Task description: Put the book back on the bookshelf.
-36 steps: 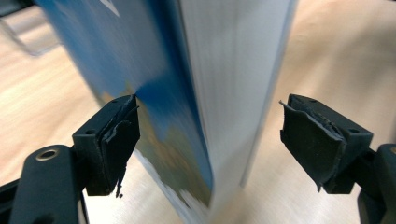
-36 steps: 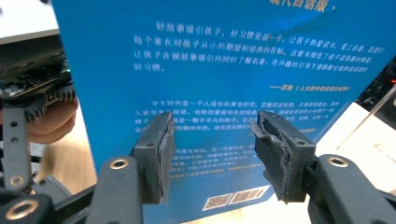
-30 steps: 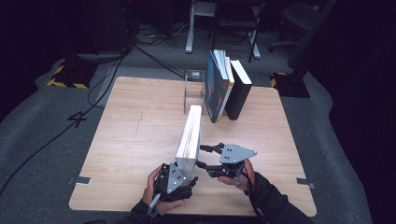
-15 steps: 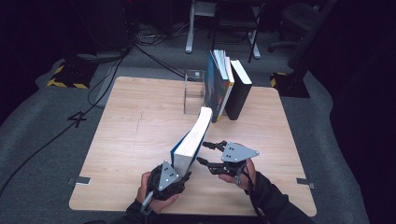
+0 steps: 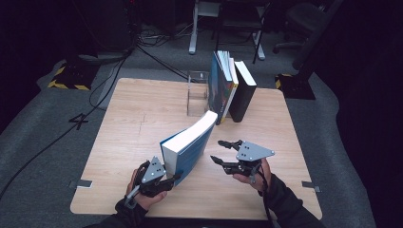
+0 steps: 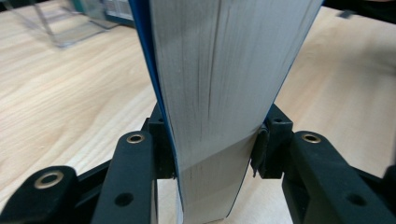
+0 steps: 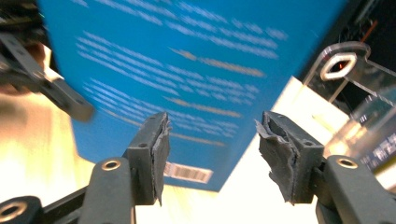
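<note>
A thick book with a blue cover (image 5: 190, 142) slants over the wooden table (image 5: 133, 114), white page edges up, its near end raised. My left gripper (image 5: 167, 177) is shut on that near end. In the left gripper view its jaws, which have just been closing, press both covers of the book (image 6: 219, 70) at the left gripper (image 6: 215, 144). Just right of the book, my right gripper (image 5: 216, 151) stands open. Its jaws have just been opening, with nothing between them. In the right gripper view the right gripper (image 7: 212, 140) faces the book's blue back cover (image 7: 187, 60).
Upright books (image 5: 223, 88) and a black book (image 5: 243, 92) lean together at the table's far side, next to a clear acrylic bookend (image 5: 197, 95). Cables and chair legs lie on the dark floor beyond.
The book has tipped from standing on its edge to a slant toward the right, blue cover now showing. The left gripper closed on its near end and shifted left.
</note>
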Motion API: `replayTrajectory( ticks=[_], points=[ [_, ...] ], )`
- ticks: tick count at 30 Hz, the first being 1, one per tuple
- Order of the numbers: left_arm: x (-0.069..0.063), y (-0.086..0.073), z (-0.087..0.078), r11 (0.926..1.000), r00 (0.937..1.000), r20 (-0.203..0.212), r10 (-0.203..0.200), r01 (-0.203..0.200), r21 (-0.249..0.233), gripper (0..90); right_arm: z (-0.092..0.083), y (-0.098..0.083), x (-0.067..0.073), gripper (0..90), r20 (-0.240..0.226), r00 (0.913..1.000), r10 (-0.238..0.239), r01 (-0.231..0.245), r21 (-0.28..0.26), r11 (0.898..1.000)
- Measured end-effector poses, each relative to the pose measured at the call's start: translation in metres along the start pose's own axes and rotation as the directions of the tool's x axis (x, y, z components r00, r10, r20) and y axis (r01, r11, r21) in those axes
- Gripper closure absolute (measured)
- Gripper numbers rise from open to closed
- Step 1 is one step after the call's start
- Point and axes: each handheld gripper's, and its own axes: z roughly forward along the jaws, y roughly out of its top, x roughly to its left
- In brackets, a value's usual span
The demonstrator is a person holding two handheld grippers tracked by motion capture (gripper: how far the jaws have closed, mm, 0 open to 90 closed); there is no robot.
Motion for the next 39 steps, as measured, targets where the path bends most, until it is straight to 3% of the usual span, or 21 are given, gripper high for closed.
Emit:
replayTrajectory(
  ticks=[5,10,15,19,24,26,29,31,33,36,39],
  points=[
    [0.008,-0.003,-0.009,0.9994,0.996,0.084,0.031,-0.032,0.015,59.2,0.003,-0.01,-0.005,35.9,-0.049,0.9982,0.035,-0.033,0.037,0.999],
    [0.016,-0.005,-0.018,0.9979,0.988,0.146,0.051,-0.056,0.032,59.1,0.011,-0.012,-0.005,32.8,-0.111,0.9931,0.036,-0.031,0.044,0.999],
    [0.017,-0.005,-0.019,0.9965,0.985,0.16,0.065,-0.073,0.042,58.7,0.024,-0.014,-0.006,31.6,-0.162,0.9859,0.04,-0.034,0.039,0.999],
    [0.018,-0.005,-0.019,0.9955,0.9847,0.157,0.076,-0.084,0.044,58.4,0.037,-0.015,-0.008,30.4,-0.174,0.9841,0.033,-0.025,0.044,0.999],
    [0.016,-0.006,-0.018,0.9937,0.9825,0.164,0.088,-0.098,0.053,56.7,0.048,-0.015,-0.014,27.6,-0.215,0.976,0.037,-0.029,0.043,0.999],
    [0.015,-0.007,-0.018,0.9931,0.983,0.157,0.095,-0.104,0.054,55.9,0.056,-0.014,-0.017,23.2,-0.258,0.9651,0.046,-0.036,0.042,0.998],
    [0.015,-0.007,-0.019,0.9923,0.986,0.131,0.103,-0.111,0.055,56.0,0.063,-0.014,-0.016,23.6,-0.296,0.9542,0.044,-0.033,0.042,0.999],
    [0.015,-0.008,-0.019,0.9925,0.9904,0.095,0.1,-0.106,0.06,55.7,0.065,-0.014,-0.014,25.6,-0.285,0.9574,0.047,-0.036,0.047,0.998],
    [0.015,-0.008,-0.02,0.9931,0.9956,0.017,0.092,-0.093,0.072,47.9,0.063,-0.015,-0.017,32.3,-0.285,0.9566,0.063,-0.052,0.048,0.997],
    [0.015,-0.008,-0.018,0.9929,0.9957,-0.036,0.085,-0.082,0.086,45.9,0.059,-0.017,-0.019,38.7,-0.29,0.9546,0.068,-0.056,0.047,0.997],
    [0.015,-0.007,-0.017,0.9918,0.9936,-0.064,0.094,-0.088,0.093,42.2,0.049,-0.017,-0.015,46.0,-0.302,0.9528,0.036,-0.023,0.048,0.999]
  ],
)
